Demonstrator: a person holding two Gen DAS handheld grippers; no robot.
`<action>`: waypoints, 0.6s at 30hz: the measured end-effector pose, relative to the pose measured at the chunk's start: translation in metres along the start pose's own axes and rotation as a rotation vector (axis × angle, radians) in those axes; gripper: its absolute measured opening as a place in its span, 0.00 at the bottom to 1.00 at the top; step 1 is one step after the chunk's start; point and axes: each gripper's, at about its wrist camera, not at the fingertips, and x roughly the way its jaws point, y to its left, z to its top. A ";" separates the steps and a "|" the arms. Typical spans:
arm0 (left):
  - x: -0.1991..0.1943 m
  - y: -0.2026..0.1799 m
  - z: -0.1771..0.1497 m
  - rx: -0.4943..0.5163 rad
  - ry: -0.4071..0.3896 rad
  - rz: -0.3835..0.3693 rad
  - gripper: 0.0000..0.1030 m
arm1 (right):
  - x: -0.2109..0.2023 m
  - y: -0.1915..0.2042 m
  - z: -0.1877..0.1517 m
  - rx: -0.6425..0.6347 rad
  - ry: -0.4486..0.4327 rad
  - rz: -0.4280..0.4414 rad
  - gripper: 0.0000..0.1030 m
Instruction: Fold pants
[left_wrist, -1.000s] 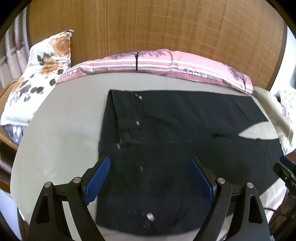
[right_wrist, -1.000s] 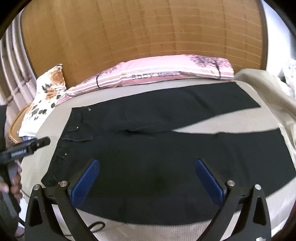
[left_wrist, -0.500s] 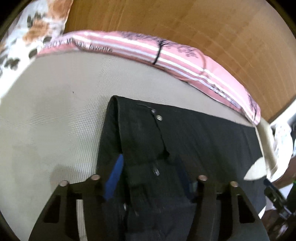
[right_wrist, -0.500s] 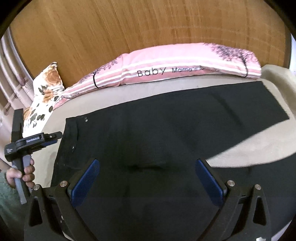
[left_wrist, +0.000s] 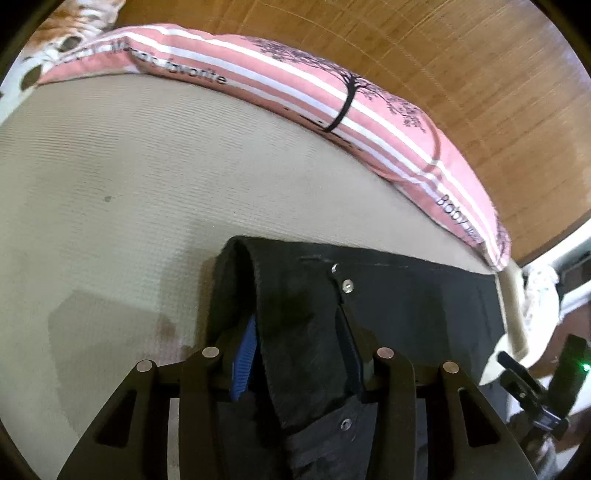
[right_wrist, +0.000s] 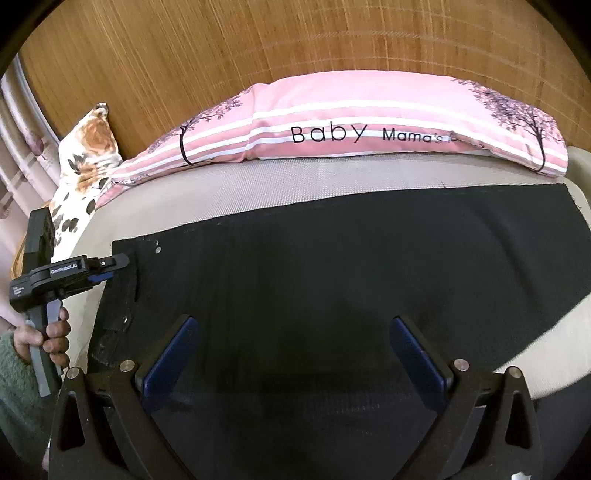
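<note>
Black pants (right_wrist: 332, 280) lie spread on a beige bed, waistband to the left, legs running right. In the left wrist view my left gripper (left_wrist: 295, 354) is closed on the waistband (left_wrist: 295, 332), with a fold of black cloth between its blue pads (left_wrist: 243, 358). In the right wrist view the same left gripper (right_wrist: 110, 269) shows at the waistband's left edge, held by a hand. My right gripper (right_wrist: 291, 350) is open, its fingers (right_wrist: 170, 354) wide apart just above the middle of the pants, holding nothing.
A pink striped pillow (right_wrist: 351, 125) lies along the far edge of the bed (left_wrist: 110, 184) against a woven wooden headboard (right_wrist: 258, 44). A floral pillow (right_wrist: 85, 158) stands at the far left. The bed's right edge (right_wrist: 554, 339) drops off near the pant legs.
My left gripper has moved forward onto the waistband and shut on it. My right gripper has moved forward and lower over the pants, still open.
</note>
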 end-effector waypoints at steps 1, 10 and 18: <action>0.003 0.001 0.003 -0.007 0.006 -0.016 0.42 | 0.003 0.000 0.002 0.000 0.001 0.000 1.00; 0.021 0.007 0.031 -0.063 0.032 -0.146 0.42 | 0.025 -0.007 0.028 -0.055 0.013 0.047 1.00; 0.021 0.009 0.032 -0.113 -0.015 -0.087 0.12 | 0.049 -0.037 0.065 -0.109 0.069 0.066 1.00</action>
